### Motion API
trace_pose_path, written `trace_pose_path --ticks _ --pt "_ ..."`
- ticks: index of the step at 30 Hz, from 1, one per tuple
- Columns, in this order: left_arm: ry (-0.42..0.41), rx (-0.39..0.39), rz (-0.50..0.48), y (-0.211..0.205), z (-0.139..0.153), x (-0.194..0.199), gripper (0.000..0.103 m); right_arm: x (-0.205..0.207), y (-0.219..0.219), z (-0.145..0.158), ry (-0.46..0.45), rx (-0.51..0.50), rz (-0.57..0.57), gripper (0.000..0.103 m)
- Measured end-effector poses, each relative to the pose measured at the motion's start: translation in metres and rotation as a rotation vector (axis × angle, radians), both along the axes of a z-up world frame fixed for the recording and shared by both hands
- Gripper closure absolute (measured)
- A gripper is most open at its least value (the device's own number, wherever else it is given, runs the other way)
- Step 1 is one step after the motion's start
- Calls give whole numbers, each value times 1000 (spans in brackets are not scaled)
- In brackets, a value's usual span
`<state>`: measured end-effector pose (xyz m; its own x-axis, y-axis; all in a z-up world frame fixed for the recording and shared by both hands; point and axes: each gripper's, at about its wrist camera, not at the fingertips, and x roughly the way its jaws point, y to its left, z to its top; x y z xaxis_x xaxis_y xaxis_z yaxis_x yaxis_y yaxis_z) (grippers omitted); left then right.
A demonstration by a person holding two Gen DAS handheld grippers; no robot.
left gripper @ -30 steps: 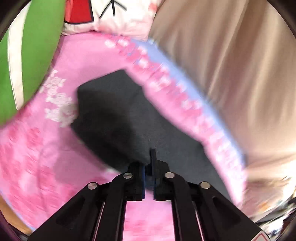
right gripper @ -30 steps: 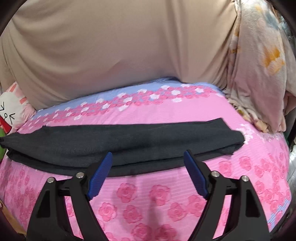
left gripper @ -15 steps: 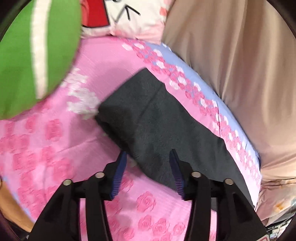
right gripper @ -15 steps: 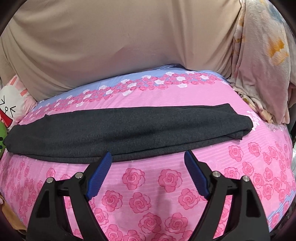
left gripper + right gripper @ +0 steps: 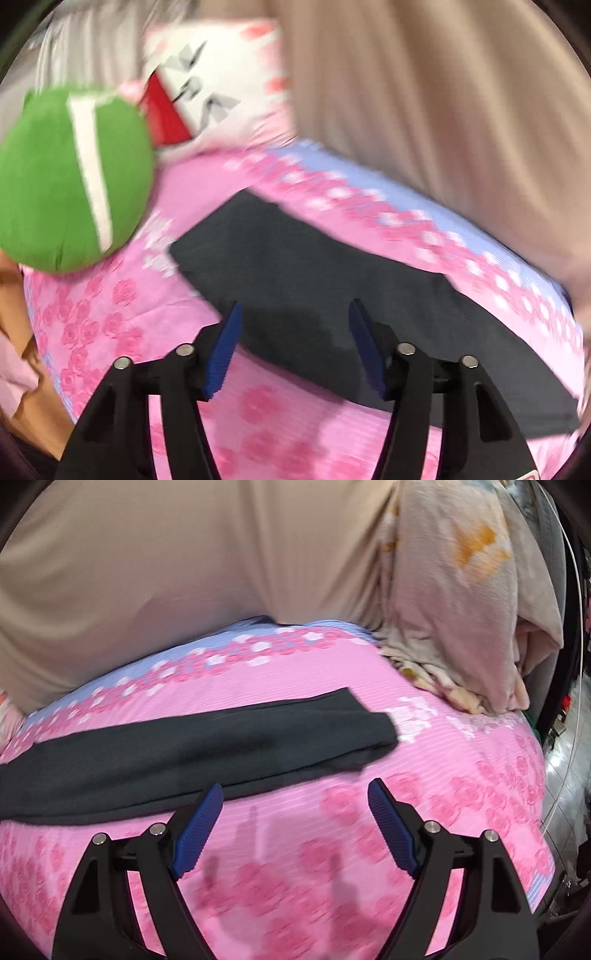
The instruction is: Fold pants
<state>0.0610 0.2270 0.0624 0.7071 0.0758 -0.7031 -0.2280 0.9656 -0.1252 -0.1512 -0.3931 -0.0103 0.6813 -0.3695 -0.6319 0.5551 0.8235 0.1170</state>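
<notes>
**On the pink bedspread: pants folded lengthwise, both grippers empty**

Across the middle of the bed, the dark pants (image 5: 192, 749) lie flat as one long narrow band, leg over leg it seems, the long axis running side to side in front of the person. The right gripper (image 5: 295, 794) hangs with its jaws spread wide and nothing between them, just short of the near edge, toward the band's right end. The left gripper (image 5: 293, 314), jaws also spread and empty, hovers over the near edge close to the other end. Each hand is nearest its own end, so the next fold likely brings one end over to the other. Around them lie the rose-print bedspread (image 5: 461, 786), a green cushion (image 5: 70, 177), a cartoon pillow (image 5: 221, 88) and a beige curtain (image 5: 166, 572).
</notes>
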Motion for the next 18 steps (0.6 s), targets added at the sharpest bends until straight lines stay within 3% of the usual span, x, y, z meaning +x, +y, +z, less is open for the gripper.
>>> trace_pose_path --ticks 2,5,6,7,9,12,15,17,18 --pt "-1 43 -58 -33 0 0 44 7 -33 -3 1 31 -13 25" --pt "41 29 -151 -71 -13 8 44 16 -68 -7 8 77 -38 26" --pt "62 18 -169 -79 -15 8 44 18 -76 -8 10 95 -41 40" --pt "82 -5 -184 -86 -20 10 44 22 -83 -10 11 122 -25 67" --pt "117 -37 -206 -97 -29 17 44 34 -87 -12 35 149 28 103" --pt "138 -21 -197 -111 -37 19 44 46 -67 14 24 9 83 103" --pt "152 -2 -183 -118 -43 20 44 17 -48 76 -154 -145 47 103" --pt "155 7 -185 -120 -45 19 44 6 -53 83 -170 -139 28 101" --pt "155 6 -189 -120 -45 18 44 7 -59 76 -128 -118 35 84"
